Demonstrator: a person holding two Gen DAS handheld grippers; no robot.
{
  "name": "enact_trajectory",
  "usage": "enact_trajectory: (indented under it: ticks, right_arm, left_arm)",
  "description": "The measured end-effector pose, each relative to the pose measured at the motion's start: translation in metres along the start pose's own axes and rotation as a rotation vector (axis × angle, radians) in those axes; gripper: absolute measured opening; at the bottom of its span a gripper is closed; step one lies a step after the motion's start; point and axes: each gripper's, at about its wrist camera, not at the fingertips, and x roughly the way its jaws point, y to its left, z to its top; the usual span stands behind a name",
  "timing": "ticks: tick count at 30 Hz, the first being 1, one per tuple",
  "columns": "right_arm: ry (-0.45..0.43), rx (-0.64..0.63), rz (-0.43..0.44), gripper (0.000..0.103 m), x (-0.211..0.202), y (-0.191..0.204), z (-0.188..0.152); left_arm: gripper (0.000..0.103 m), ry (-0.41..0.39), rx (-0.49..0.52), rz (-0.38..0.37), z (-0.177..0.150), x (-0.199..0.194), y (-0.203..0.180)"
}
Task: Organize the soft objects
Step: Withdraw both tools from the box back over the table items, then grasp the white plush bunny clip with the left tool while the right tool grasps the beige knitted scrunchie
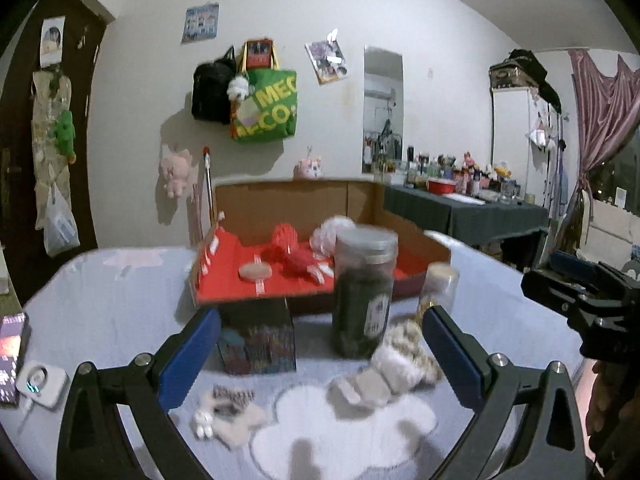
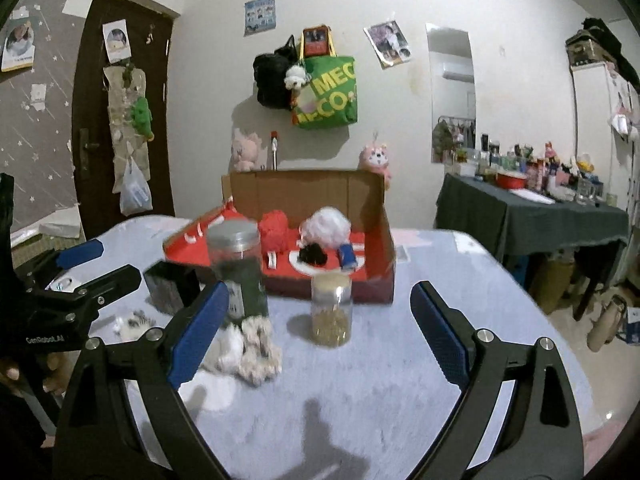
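While both grippers hang over the near edge of the tabletop [image 2: 400, 360], their blue fingers stand wide apart and hold nothing. Between the fingers of the left gripper [image 1: 320, 340] lies a white cloud-shaped pad [image 1: 360, 432], and to its left a small striped plush [image 1: 224, 412]. Just behind the pad sits a pile of fluffy soft toys [image 1: 400, 356], white and beige; in the right view this pile [image 2: 248, 344] is close to the left finger [image 2: 198, 336] of the right gripper [image 2: 320, 332].

Behind the pile stands a dark jar [image 1: 364, 292] with a grey lid, and beside it a smaller clear jar [image 2: 331, 308] with yellowish grains. A dark square box [image 1: 256, 340] stands left of the dark jar. A phone [image 1: 12, 356] and a white charger [image 1: 40, 384] lie at the left edge of the tabletop.

Farther back is an open cardboard box [image 2: 304, 192] with a red inside. In it are a red fluffy ball [image 2: 274, 228], a white fluffy ball [image 2: 326, 226], something small and black [image 2: 314, 255], and a blue thing [image 2: 347, 258]. The pictures are blurred, so finer details I cannot tell.

On the far wall hang a green bag [image 2: 326, 92] and a black bag [image 2: 272, 80].
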Motion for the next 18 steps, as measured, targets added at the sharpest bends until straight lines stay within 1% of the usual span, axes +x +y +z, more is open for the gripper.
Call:
enact_trajectory:
  ticks: [3,7,13,18]
  right_arm:
    - [0.045,0.015,-0.003,0.093,0.011,0.001,-0.019]
    - [0.107,0.055,0.015,0.093,0.027,0.000,-0.038]
    - [0.174,0.067,0.033,0.093,0.047,0.003,-0.050]
    - [0.217,0.063,0.051,0.093,0.061,0.008,-0.053]
  left_arm:
    - [0.103,0.037,-0.019,0.004,-0.016,0.005,0.004]
    - [0.103,0.088,-0.022,0.043,-0.034,0.016,0.010]
    - [0.103,0.142,-0.048,0.088,-0.049,0.025,0.025]
    - [0.103,0.200,-0.065,0.117,-0.053,0.033,0.038]
